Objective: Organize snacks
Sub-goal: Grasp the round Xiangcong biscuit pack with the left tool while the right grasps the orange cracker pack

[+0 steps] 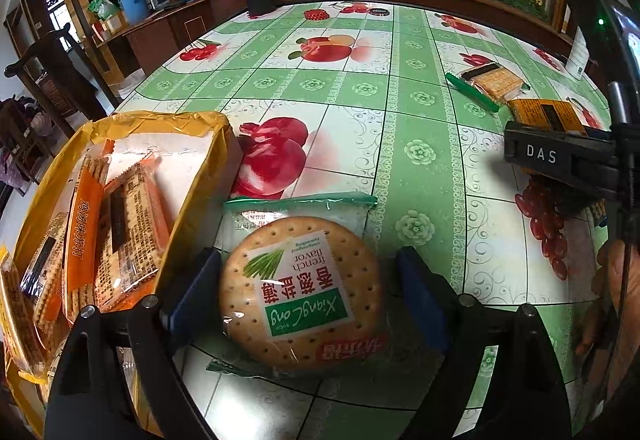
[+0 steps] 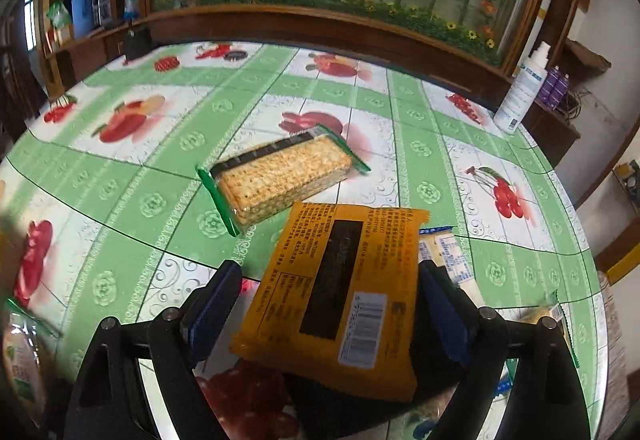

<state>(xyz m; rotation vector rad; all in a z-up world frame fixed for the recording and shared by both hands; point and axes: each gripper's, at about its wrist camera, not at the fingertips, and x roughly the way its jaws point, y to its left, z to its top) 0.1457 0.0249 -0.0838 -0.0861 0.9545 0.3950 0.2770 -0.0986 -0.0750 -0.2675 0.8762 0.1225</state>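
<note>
On the tablecloth (image 2: pixel 160 176) — orange packet (image 2: pixel 336 292) between right tongs' (image 2: pixel 328 304) parted blue pads (image 2: pixel 216 300).

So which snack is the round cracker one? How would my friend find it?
Look at the green fruit-print tablecloth, just right of the yellow bag stuffed with packs. The round cracker lies there in clear wrap between the left gripper fingers. It is the only circular snack; the others are rectangular.

Round cracker pack (image 1: pixel 300 292) lies on the table (image 1: pixel 420 112), box of packs (image 1: pixel 120 200) to its left
</note>
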